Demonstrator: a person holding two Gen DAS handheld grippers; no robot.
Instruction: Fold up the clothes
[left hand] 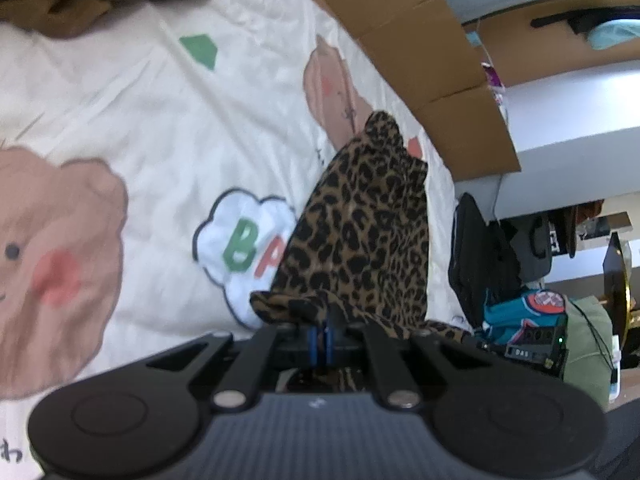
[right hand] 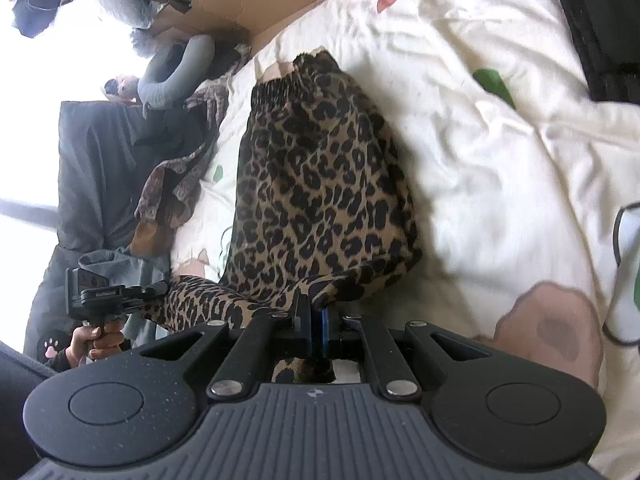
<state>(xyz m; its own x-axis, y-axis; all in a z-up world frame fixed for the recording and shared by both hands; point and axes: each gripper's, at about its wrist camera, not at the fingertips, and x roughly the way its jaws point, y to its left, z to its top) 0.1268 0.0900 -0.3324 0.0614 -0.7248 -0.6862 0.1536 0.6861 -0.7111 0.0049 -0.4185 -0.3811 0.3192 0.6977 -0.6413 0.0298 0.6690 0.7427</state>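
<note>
Leopard garment [left hand: 360,240] pinched at both ends.
Left gripper [left hand: 323,334] and right gripper [right hand: 316,320] clenched on its near edge; lifted off quilt [left hand: 160,140], trailing toward twelve o'clock.

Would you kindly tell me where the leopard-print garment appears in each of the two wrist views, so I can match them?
Left wrist view: the leopard-print garment rises from the closed left gripper through centre-right, its far end toward the brown cardboard box.
Right wrist view: the garment fills the centre above the closed right gripper, elastic waistband at the top.
Shared landmark: the cream cartoon-print bedspread under it.
</note>
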